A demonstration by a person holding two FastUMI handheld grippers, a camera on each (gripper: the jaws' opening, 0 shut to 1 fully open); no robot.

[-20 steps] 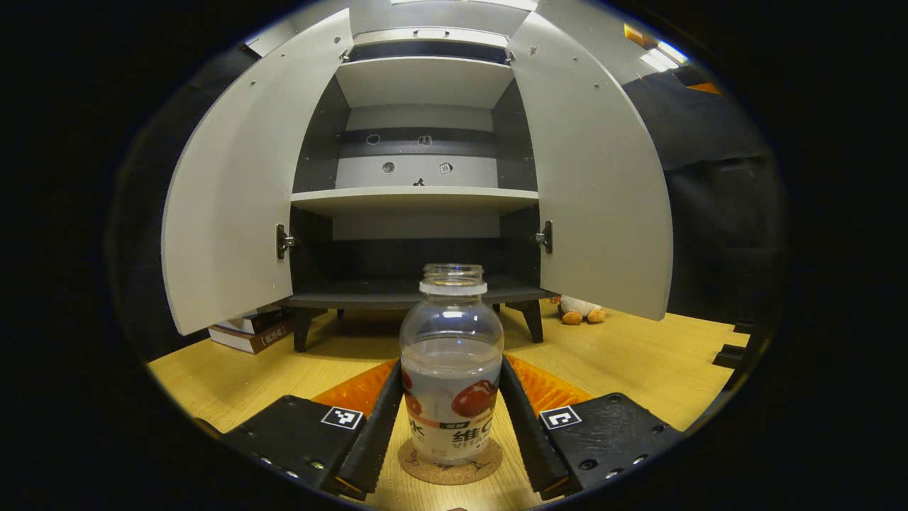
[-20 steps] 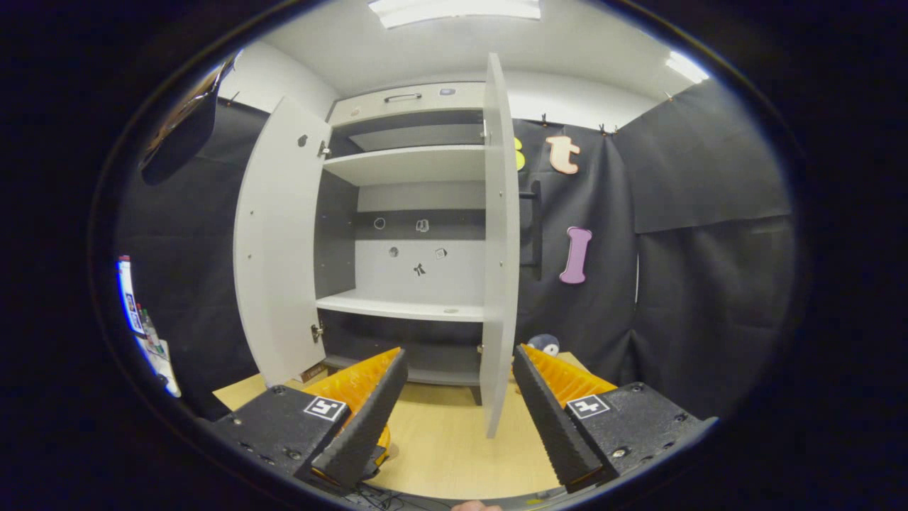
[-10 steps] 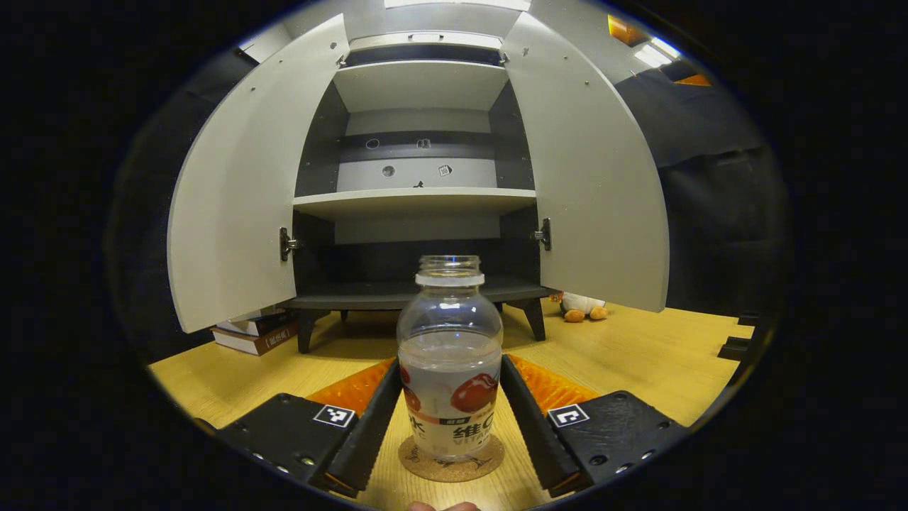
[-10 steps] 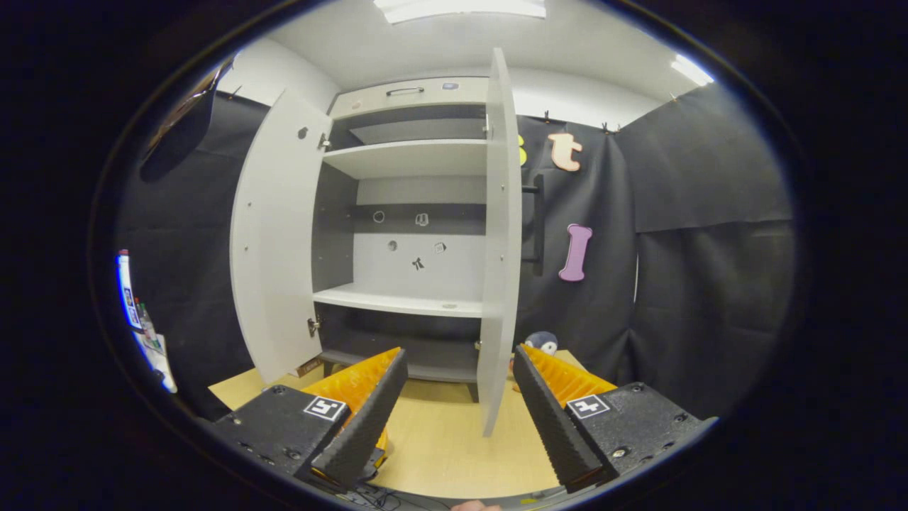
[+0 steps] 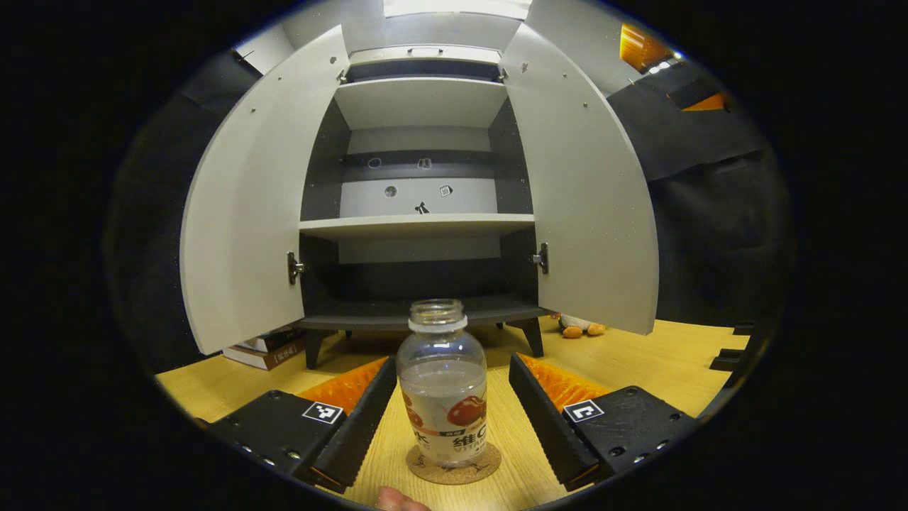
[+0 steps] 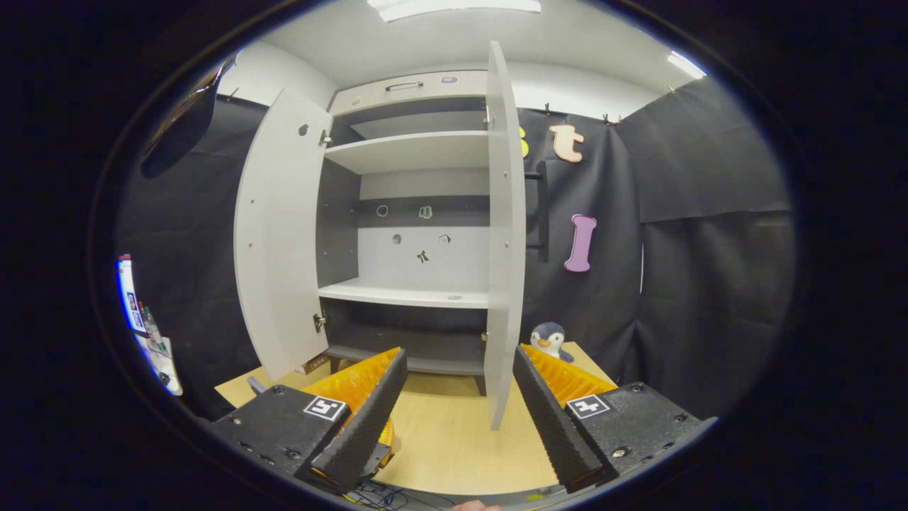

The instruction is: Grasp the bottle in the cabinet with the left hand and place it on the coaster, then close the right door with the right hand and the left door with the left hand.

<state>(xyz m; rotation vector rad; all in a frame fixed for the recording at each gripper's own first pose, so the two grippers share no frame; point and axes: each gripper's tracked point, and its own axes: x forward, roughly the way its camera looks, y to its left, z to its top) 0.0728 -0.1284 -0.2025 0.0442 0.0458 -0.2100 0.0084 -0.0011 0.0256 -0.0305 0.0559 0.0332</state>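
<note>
Black cloth walls close in the booth around a grey cabinet [image 5: 418, 206] standing on the wooden counter [image 5: 638, 362], its left door [image 5: 248, 213] and right door [image 5: 589, 206] both swung wide. Books [image 5: 266, 348] lie by its foot, a plush penguin [image 6: 547, 339] beside it. The bottle [image 5: 443, 387] stands upright on the coaster [image 5: 454, 465], untouched between the spread left claw [image 5: 443, 426]. The right claw [image 6: 454, 419] gapes empty before the right door's edge.

The wooden table [image 5: 638, 362] bears the cabinet [image 5: 418, 312], coaster [image 5: 454, 472], books [image 5: 266, 351].
</note>
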